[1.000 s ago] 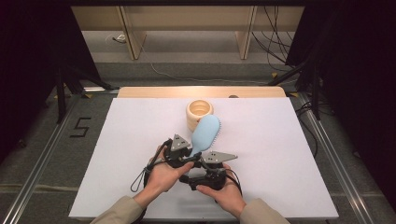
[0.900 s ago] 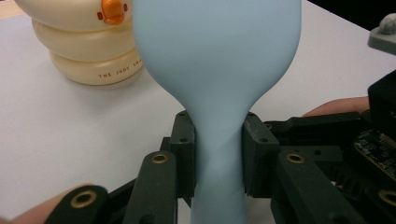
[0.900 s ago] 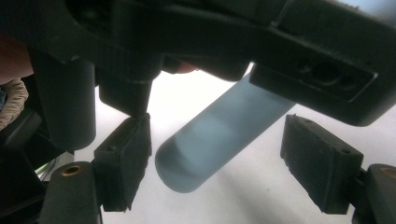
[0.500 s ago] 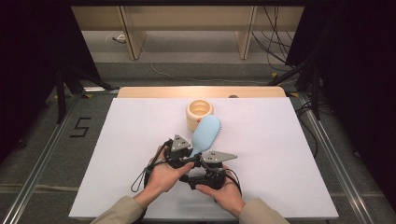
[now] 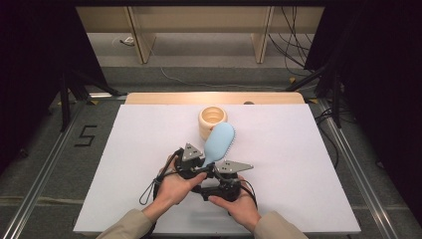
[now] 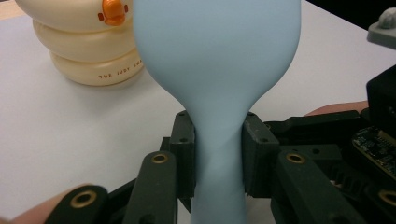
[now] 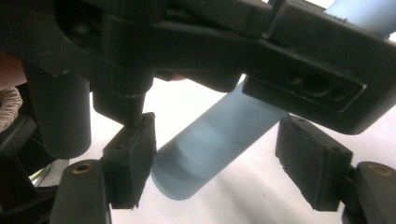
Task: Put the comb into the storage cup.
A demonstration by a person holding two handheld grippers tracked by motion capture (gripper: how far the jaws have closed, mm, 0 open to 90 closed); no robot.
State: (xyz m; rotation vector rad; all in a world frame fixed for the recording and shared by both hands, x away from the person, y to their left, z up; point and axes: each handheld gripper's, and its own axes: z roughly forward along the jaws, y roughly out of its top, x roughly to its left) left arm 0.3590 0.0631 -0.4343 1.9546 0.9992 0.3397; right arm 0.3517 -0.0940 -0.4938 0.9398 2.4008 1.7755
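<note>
Two grippers meet at one pale blue brush (image 5: 217,144), just on the near side of the cream ring stack (image 5: 212,119), and nothing has shifted over the last second: both hands hold as before, so I judge this a paused handover. Left gripper (image 6: 218,154) pinches the brush's neck firmly. Right gripper (image 7: 217,163) stands spread around the handle's end, one pad touching.

Little differs across the high views, left gripper (image 5: 199,162) clamped on the pale blue brush (image 5: 219,143) as before, right gripper (image 5: 219,175) by the handle end a touch closer to the left gripper
</note>
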